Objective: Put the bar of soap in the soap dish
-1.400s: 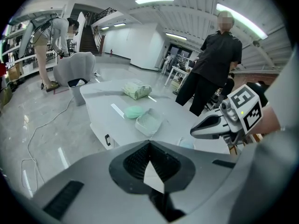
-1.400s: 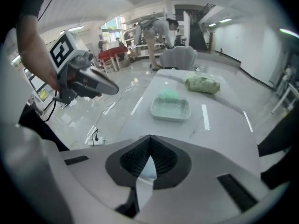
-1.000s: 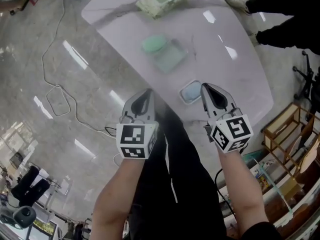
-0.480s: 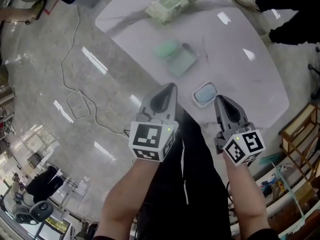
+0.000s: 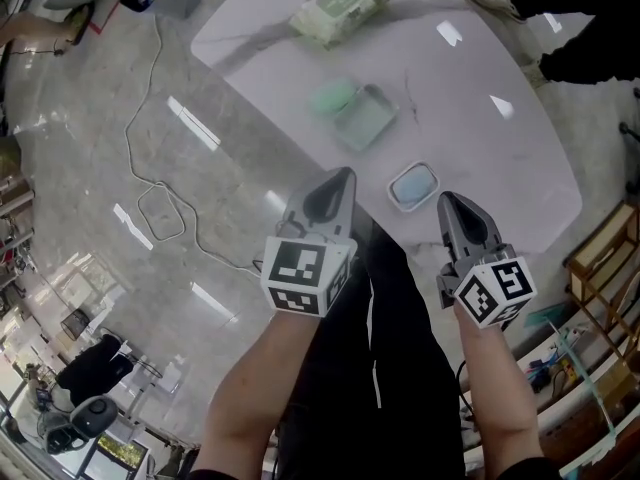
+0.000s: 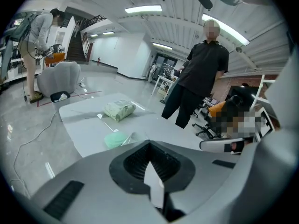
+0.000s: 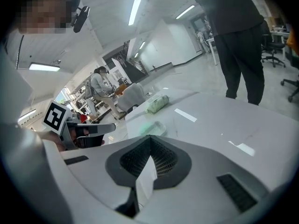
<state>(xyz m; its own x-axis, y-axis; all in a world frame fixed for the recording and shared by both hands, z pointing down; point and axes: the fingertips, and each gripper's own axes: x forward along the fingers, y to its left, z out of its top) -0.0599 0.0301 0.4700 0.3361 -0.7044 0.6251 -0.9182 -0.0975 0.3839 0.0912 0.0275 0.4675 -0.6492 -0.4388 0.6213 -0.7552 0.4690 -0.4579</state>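
On the white table a pale green bar of soap lies against a translucent green rectangular dish. Nearer to me sits a small blue dish with a white rim. My left gripper is shut and empty, its tip over the table's near edge, left of the blue dish. My right gripper is shut and empty too, just this side of that dish. The left gripper view looks over the shut left gripper to the soap. From the right gripper the soap shows faintly.
A green pack of wipes lies at the table's far end. A person in black stands beyond the table, feet by its far right edge. A cable loops on the floor at left; wooden shelving stands at right.
Both grippers have come a little forward toward the table's near edge, still shut. The table now sits lower and further right in the head view.
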